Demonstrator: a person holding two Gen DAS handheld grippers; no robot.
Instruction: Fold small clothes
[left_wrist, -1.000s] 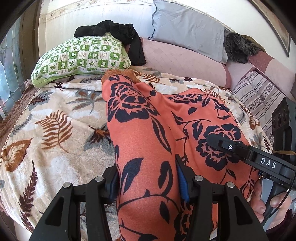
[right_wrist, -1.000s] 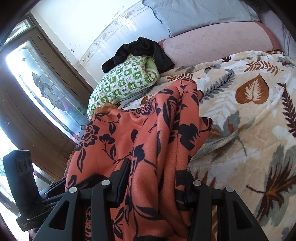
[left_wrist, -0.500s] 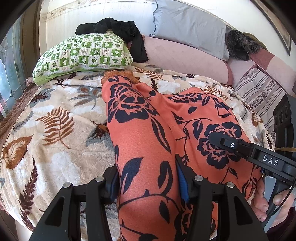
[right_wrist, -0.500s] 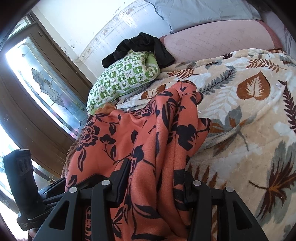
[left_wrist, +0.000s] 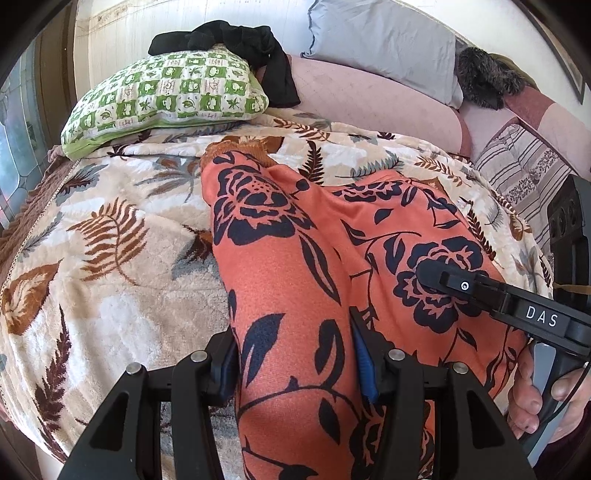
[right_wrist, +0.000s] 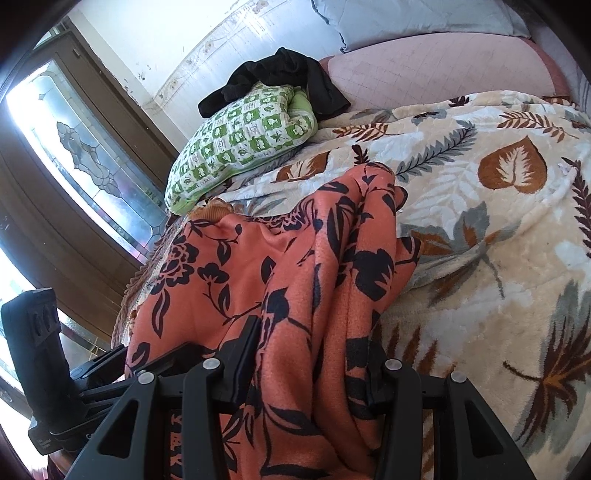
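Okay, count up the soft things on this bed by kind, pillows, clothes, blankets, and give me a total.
Pillows: 2, the green checked pillow and the grey pillow
Clothes: 2, the orange floral garment gripped by both grippers and the black garment
Blankets: 1, the leaf-print blanket
Total: 5

Only readable txt — white caps "DAS" showing on the black arm of the right gripper (left_wrist: 436, 275), seen from the left wrist cam. Nothing else legible — right wrist view showing no lettering.

Leaf-print blanket (left_wrist: 110, 258) bears orange floral garment (left_wrist: 295, 258) and green checked pillow (left_wrist: 166, 92).
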